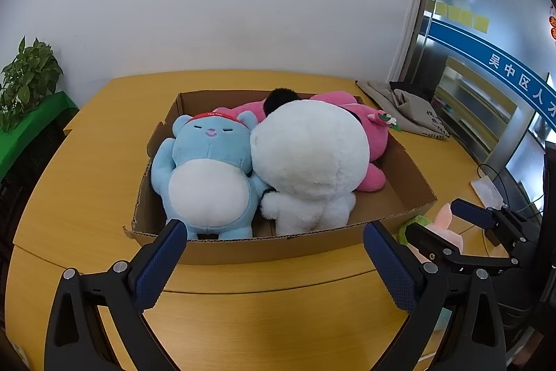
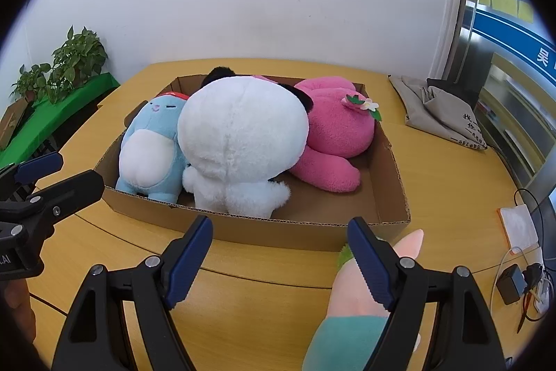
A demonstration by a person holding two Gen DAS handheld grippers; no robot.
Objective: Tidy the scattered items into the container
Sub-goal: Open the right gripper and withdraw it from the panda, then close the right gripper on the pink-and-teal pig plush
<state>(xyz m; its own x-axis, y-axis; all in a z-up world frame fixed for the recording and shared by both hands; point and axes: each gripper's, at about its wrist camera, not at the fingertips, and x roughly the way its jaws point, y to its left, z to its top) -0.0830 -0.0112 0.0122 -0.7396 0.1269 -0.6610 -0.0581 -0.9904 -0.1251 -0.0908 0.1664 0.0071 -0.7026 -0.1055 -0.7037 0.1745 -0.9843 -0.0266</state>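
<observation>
Three plush toys in cardboard box [image 1: 413,176]: blue [image 1: 208,176], white [image 1: 309,162], pink [image 1: 368,127]. One pink-green plush [image 2: 351,308] outside on table [image 1: 87,162]. Left tongs [image 1: 278,266] and right tongs [image 2: 281,263] both apart, empty.

Box [image 1: 222,249] is sitting ahead of my tongs, three plushies [image 1: 309,162] lying inside; another plush [image 2: 351,308] is lying beside my right tong.

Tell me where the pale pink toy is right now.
The pale pink toy lies on the table outside the box, near its front right corner, beside the open right gripper.
</observation>
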